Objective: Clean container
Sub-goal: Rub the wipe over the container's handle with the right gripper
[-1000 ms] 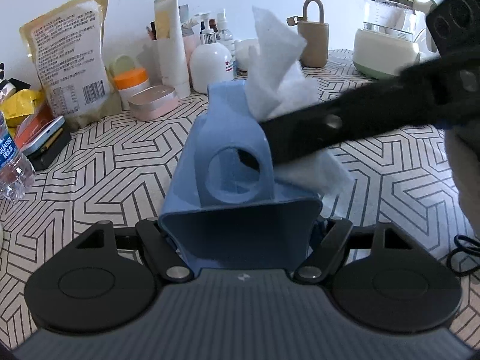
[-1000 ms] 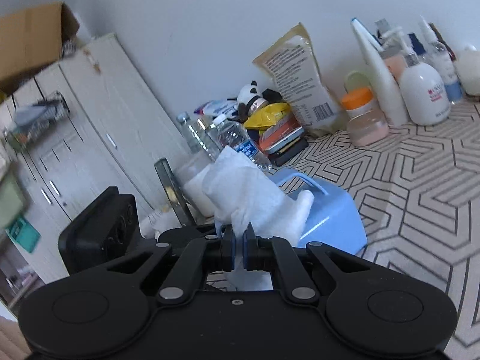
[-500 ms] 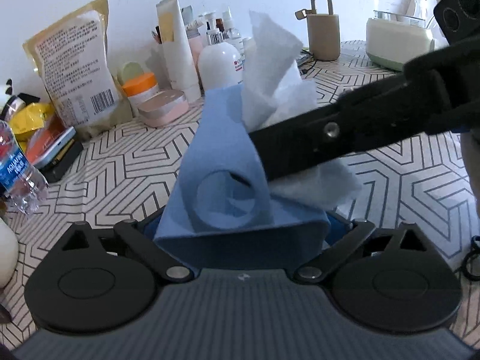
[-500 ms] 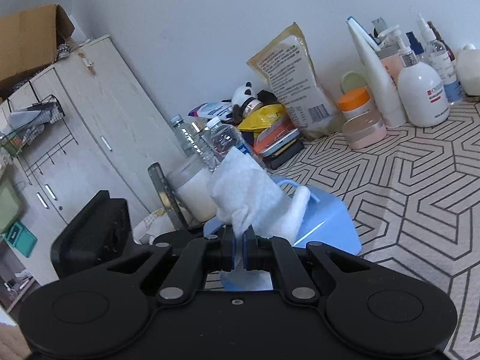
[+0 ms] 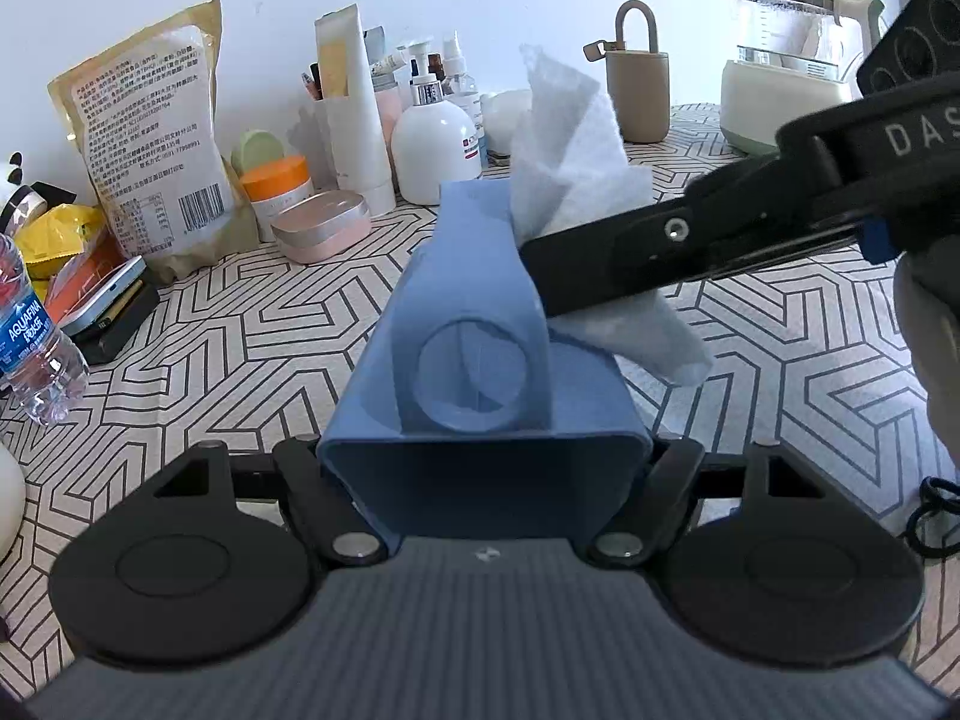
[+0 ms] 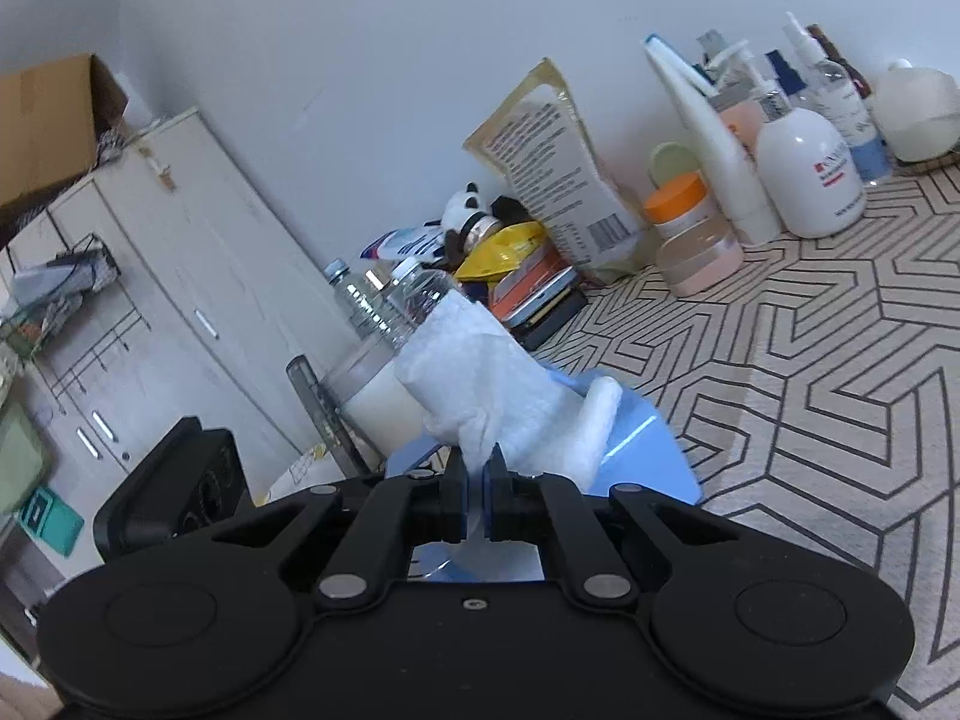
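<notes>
A blue plastic container point(image 5: 480, 324) with a round hole in its handle is held between the fingers of my left gripper point(image 5: 483, 480), which is shut on its base. My right gripper point(image 6: 477, 480) is shut on a crumpled white wipe point(image 6: 498, 402). In the left wrist view the right gripper's fingers point(image 5: 636, 264) come in from the right and press the wipe point(image 5: 570, 150) against the container's right side. The container also shows in the right wrist view point(image 6: 642, 450), under the wipe.
Along the wall stand a food pouch point(image 5: 150, 138), cream jars point(image 5: 276, 186), a pink tin point(image 5: 321, 231), lotion bottles point(image 5: 435, 147), a beige lock-shaped holder point(image 5: 636, 84) and a kettle point(image 5: 780, 54). A water bottle point(image 5: 30, 342) and stacked phones point(image 5: 102, 306) sit left. A cabinet point(image 6: 150, 300) stands beyond.
The right gripper with the wipe has slid up and to the right along the container's side. The left gripper has tilted the container a little and raised it.
</notes>
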Available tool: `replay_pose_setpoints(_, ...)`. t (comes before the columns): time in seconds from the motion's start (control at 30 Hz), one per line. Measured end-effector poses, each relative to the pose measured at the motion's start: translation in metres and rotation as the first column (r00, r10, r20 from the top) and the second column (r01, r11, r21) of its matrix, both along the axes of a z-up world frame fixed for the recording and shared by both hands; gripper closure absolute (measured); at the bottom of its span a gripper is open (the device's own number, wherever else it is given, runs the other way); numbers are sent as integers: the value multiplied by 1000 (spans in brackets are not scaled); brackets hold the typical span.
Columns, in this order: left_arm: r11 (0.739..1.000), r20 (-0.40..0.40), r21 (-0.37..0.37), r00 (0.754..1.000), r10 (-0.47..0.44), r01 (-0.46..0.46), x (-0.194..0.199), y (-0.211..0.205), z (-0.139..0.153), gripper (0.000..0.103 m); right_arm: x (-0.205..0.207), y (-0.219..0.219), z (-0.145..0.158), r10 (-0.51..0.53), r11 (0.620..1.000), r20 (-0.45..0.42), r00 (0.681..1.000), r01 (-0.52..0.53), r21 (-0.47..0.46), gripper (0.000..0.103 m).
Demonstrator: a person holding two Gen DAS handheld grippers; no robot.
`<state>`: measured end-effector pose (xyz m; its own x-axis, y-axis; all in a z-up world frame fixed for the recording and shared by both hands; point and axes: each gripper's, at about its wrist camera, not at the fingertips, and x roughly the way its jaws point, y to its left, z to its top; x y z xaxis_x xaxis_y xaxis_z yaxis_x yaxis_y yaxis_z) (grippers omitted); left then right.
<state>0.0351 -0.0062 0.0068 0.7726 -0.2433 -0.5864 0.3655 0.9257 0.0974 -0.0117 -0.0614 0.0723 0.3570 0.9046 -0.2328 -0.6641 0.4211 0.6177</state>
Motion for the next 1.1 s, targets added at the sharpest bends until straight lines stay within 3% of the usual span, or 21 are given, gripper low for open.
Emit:
replay_pose_setpoints(0.17, 1000, -3, -7, 1000, 1, -1, 0, 0, 0, 29, -7, 20, 6, -18, 1000, -14, 1000, 18, 14, 98)
replay_pose_setpoints(0.27, 1000, -8, -15, 1000, 2, -2, 0, 1, 0, 29, 20, 26, 7, -26, 1000, -19, 999, 26, 15, 98)
replay_pose_setpoints(0.6, 999, -25, -49, 1000, 6, -8, 2, 6, 0, 29, 34, 40, 16, -16, 999, -37, 999, 17, 38, 98)
replay_pose_setpoints(0.77, 998, -31, -58, 999, 13, -15, 3, 8, 0, 29, 41, 10, 1, -15, 999, -37, 999, 16, 38, 99)
replay_pose_setpoints(0.9, 998, -30, -55, 999, 16, -17, 2, 7, 0, 29, 72, -107, -56, -6, 1000, -21, 1000, 7, 25, 99)
replay_pose_setpoints(1.1, 998, -34, -59, 999, 19, -21, 1, 6, 1, 29, 76, -111, -57, -7, 1000, -16, 1000, 7, 20, 99)
